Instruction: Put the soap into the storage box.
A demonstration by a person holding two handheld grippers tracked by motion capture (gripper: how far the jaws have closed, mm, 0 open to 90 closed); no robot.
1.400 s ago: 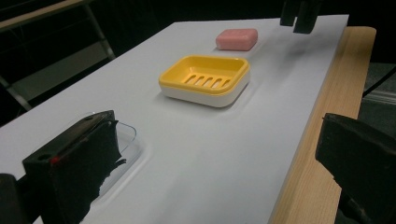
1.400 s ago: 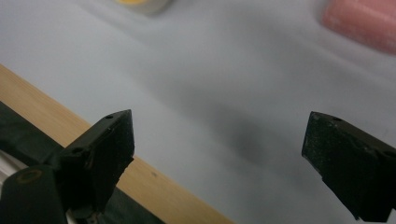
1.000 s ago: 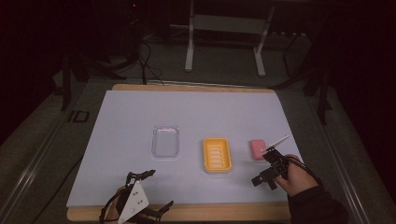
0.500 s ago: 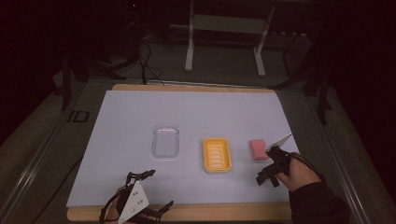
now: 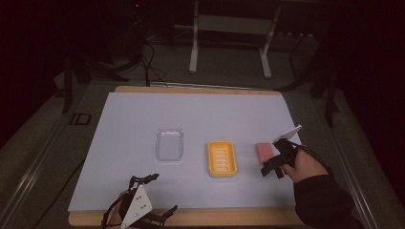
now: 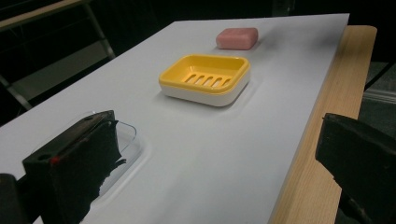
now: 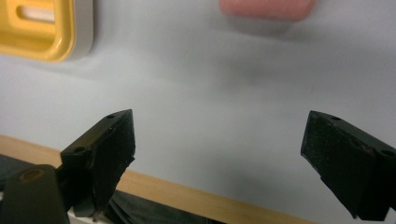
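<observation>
My right gripper (image 5: 269, 168), jaws spread wide and empty, hovers just beside the pink rounded rectangular soap bar (image 5: 263, 151) near the right edge of the white-covered wooden table (image 5: 200, 114). The bar lies flat beside a yellow slotted plastic soap dish (image 5: 222, 158). My left gripper (image 5: 157, 198), likewise wide open and empty, sits at the near edge.

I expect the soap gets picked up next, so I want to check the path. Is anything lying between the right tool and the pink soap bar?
Nothing visible does. The right tool, jaws open, sits just in front of the pink soap bar, with bare white table cover between them. The yellow soap dish lies off to one side.
</observation>
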